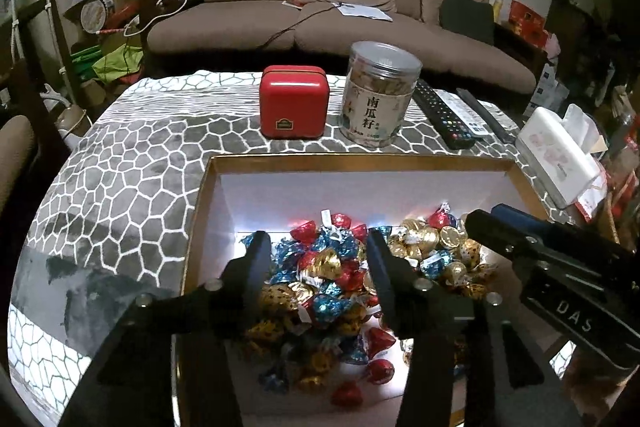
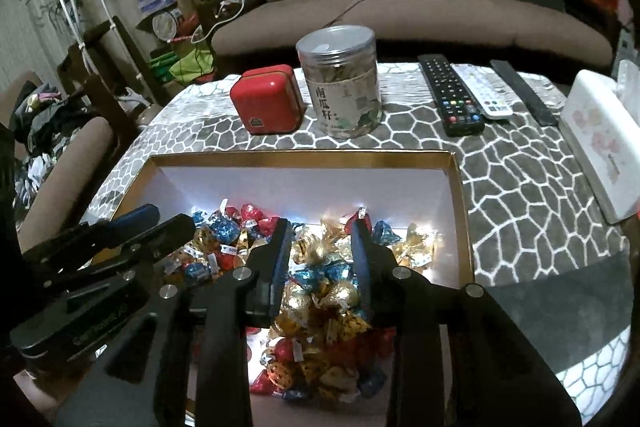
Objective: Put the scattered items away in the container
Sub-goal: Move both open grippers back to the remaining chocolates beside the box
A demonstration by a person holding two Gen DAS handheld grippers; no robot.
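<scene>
Foil-wrapped sweets point(image 1: 328, 267) in red, blue and gold fill the floor of the box point(image 1: 360, 163), which sits at the near edge of the tabletop point(image 1: 120, 187). We hold both tools over that heap. Our left gripper point(image 1: 318, 259) has its jaws apart, with nothing pinched between them that we can see; the sweets lie loose beneath and past its tips. Our right gripper point(image 2: 322, 247) stands narrower, jaws parted a little over the gold pile, and again we see no sweet caught in it.

We judge this to be the drop step: both loads look released into the box. Next we would lift clear of the rim and look for strays, though none show on the cloth here. A red tin point(image 1: 294, 103), a jar point(image 1: 378, 95) and remotes point(image 1: 444, 115) stand along the far edge, well apart from the box.
</scene>
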